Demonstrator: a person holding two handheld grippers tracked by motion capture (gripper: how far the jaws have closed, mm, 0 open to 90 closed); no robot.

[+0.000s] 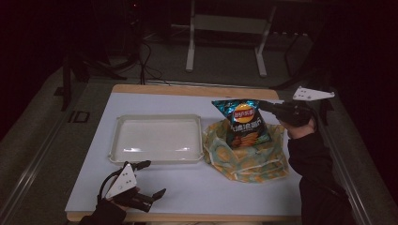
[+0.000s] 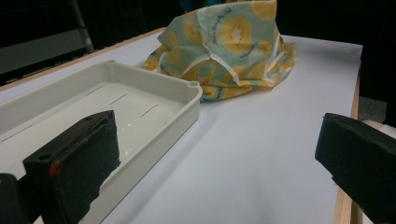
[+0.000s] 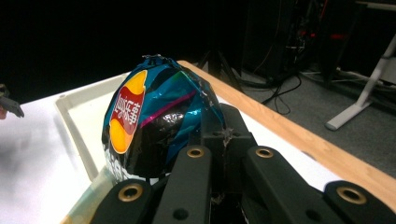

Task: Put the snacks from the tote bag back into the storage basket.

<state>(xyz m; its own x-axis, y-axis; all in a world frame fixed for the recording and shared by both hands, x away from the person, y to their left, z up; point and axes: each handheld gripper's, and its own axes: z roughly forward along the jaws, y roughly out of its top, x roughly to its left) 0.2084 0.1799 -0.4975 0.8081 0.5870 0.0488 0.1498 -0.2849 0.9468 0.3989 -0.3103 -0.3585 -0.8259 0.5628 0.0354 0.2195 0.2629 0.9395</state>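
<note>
A dark blue chips bag (image 1: 243, 123) hangs upright just above an open yellow and teal fruit-print cloth bag (image 1: 248, 159). My right gripper (image 1: 263, 107) is shut on the chips bag's upper right corner. In the right gripper view the jaws pinch the crinkled foil of the chips bag (image 3: 149, 121) at the right gripper (image 3: 219, 126). My left gripper (image 1: 155, 177) rests open near the table's front left edge with nothing between its jaws. In the left gripper view, the left gripper (image 2: 217, 163) faces the cloth bag (image 2: 229, 42).
A shallow white tray (image 1: 157, 117) lies left of the cloth bag, and its rim (image 2: 187, 88) comes close to the left jaw. The white table top (image 1: 197, 187) has a wooden edge. Stands and cables fill the dark floor behind the table.
</note>
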